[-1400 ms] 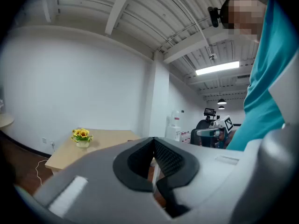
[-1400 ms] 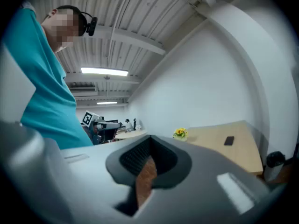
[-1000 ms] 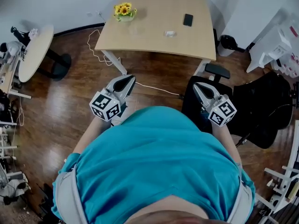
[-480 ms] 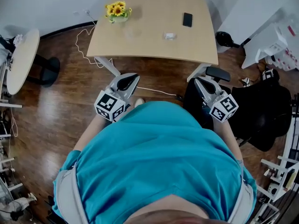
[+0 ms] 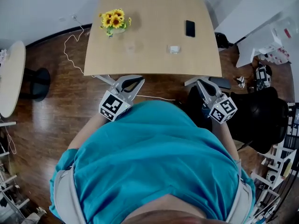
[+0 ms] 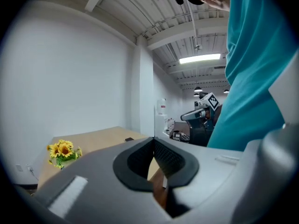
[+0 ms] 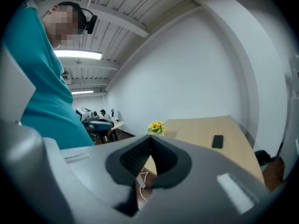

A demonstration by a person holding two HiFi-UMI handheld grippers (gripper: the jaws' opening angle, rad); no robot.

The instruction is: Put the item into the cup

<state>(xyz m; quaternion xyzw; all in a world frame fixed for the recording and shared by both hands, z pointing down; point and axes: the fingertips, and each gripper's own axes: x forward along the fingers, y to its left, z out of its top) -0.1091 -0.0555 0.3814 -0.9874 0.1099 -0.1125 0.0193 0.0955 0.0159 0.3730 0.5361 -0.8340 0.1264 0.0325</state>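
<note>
A wooden table [image 5: 154,59] lies ahead of me. On it sit a small white item [image 5: 174,49] and, to its left, a faint clear cup [image 5: 131,45] that is hard to make out. A pot of sunflowers [image 5: 113,21] stands at the table's left, also in the left gripper view [image 6: 63,152] and the right gripper view [image 7: 156,127]. My left gripper [image 5: 135,80] and right gripper [image 5: 199,82] hover over the floor just short of the table's near edge, both shut with nothing in them. In their own views the left gripper [image 6: 153,139] and right gripper [image 7: 150,138] show their jaws meeting at the tip.
A black phone [image 5: 190,28] lies at the table's far right. A black office chair [image 5: 257,120] stands to my right, and a round side table [image 5: 9,78] to my left. A white cable [image 5: 72,41] trails over the wood floor. White shelving [image 5: 271,41] fills the right side.
The table has drawn closer and now reaches both gripper tips. Both grippers stay shut in front of the person's body. The round side table has slid toward the left edge.
</note>
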